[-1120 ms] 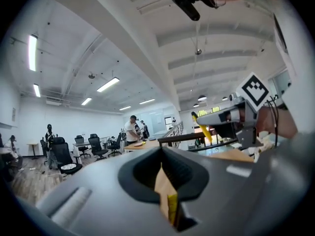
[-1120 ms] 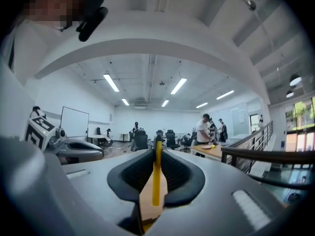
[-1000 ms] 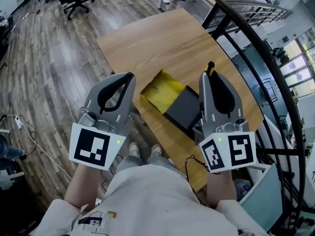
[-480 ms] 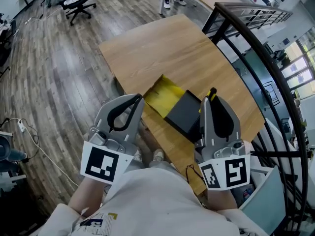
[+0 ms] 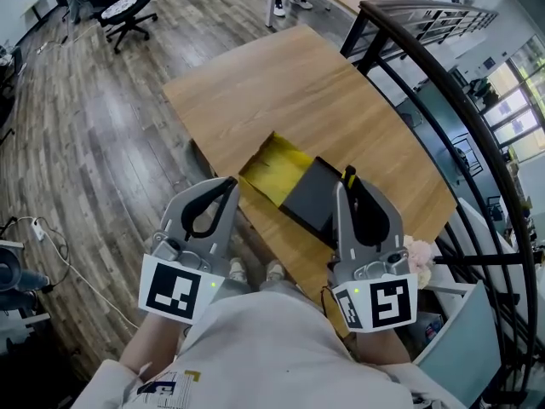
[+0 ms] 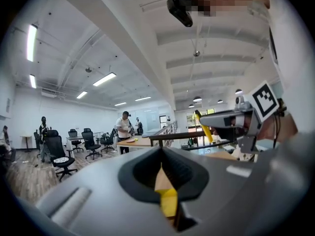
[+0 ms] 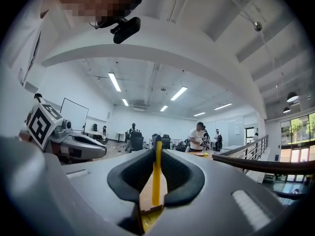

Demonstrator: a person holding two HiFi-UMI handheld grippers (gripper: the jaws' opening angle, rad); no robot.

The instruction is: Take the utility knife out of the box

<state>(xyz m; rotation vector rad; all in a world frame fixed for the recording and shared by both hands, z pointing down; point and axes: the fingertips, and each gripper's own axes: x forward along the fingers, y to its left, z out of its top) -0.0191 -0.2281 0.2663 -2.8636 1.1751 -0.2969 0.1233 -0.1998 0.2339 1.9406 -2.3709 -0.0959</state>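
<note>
While clamped in right hand-held gripper, utility knife points along jaws | left hand-held gripper closed

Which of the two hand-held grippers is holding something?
The right hand-held gripper: its jaws clamp a slim yellow utility knife. The left hand-held gripper is shut on nothing.

The table is matt, grained wood. The box looks like yellow card with a matt black half. The utility knife is smooth yellow plastic.
</note>
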